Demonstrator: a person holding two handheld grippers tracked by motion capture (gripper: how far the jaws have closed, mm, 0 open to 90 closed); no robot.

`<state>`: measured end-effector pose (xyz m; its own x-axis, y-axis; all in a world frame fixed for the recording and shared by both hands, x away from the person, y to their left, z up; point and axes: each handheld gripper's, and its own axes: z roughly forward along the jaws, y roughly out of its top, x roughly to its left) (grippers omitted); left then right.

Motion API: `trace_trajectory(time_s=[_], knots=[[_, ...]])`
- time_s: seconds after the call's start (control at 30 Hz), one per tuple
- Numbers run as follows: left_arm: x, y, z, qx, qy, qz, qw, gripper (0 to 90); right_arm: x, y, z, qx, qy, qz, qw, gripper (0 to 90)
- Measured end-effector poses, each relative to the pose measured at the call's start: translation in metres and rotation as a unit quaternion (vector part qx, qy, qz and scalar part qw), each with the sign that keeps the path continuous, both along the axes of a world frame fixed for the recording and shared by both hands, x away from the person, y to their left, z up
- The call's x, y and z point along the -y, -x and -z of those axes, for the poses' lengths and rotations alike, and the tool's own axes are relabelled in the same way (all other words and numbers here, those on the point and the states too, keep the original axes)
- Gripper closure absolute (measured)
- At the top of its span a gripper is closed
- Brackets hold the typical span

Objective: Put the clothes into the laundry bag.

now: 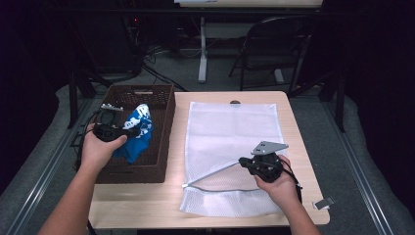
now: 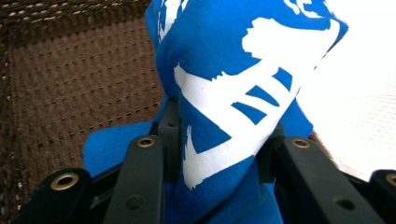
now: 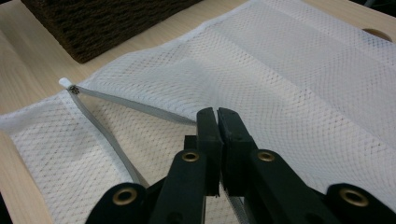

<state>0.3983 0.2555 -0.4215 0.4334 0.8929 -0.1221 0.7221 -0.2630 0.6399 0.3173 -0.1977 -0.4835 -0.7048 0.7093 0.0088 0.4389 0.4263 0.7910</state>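
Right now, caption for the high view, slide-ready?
Left gripper lifts a blue cloth over the brown basket; right gripper pinches the mesh bag's zipper edge.

A light wooden table (image 1: pixel 298 147) stands on grey carpet (image 1: pixel 362 161) in a dark room. Behind it, a black folding chair (image 1: pixel 266 41) and the white leg of another table (image 1: pixel 202 49) stand among cables (image 1: pixel 151 61) on the floor.
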Motion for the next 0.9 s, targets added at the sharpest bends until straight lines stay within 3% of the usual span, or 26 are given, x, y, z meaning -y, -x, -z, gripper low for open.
trace_trajectory(time_s=[0.3,0.9], knots=[[0.013,0.020,-0.010,0.015,0.005,0.036,0.9992,64.9,0.000,0.000,0.000,0.000,0.001,0.000,1.0000,88.0],[0.032,0.046,-0.020,0.040,0.023,0.071,0.9964,64.9,-0.001,0.000,0.000,0.000,0.000,-0.002,1.0000,88.0]])
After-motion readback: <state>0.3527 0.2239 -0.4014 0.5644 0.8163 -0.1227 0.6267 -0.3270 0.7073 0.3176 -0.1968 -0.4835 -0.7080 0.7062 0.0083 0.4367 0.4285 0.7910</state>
